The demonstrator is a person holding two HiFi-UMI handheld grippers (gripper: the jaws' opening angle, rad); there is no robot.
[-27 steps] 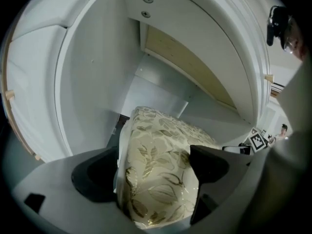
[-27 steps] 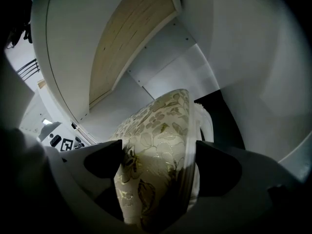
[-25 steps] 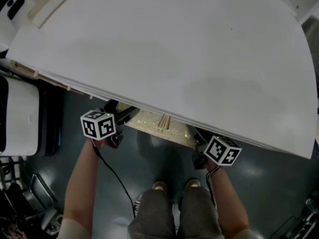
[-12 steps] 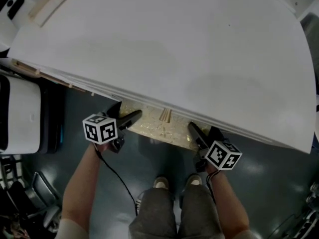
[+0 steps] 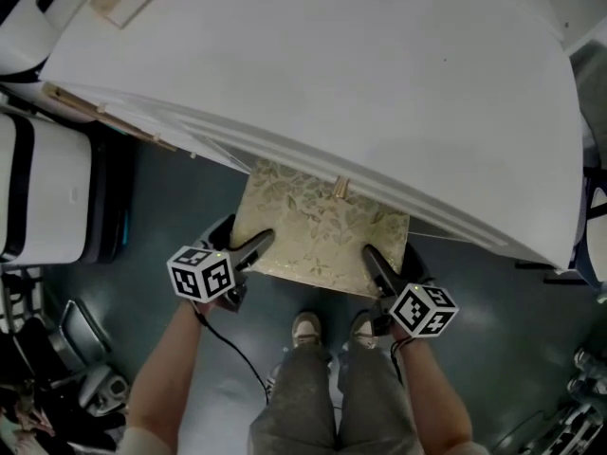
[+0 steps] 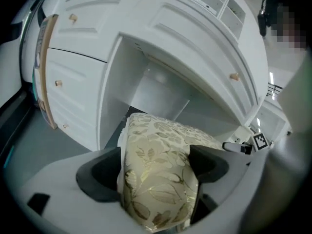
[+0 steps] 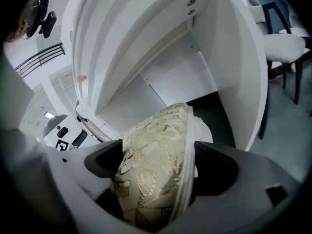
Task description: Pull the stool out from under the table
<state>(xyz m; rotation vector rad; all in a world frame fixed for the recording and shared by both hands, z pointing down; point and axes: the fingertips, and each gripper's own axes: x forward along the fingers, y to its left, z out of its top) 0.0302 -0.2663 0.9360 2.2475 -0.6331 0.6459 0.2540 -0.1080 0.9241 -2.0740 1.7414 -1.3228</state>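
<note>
Stool (image 5: 318,230) clamped at its near corners by left tongs (image 5: 239,241) and right tongs (image 5: 393,263).

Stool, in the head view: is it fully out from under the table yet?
No, the far edge of the stool is hidden beneath the table top.

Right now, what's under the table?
The stool, cushion partly out, gripped by the left gripper and right gripper. Its far edge lies beneath the table; legs hidden.

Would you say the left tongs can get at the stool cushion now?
Yes, it seems: the left tongs are shut on the stool cushion, whose near edge lies clear of the table.
</note>
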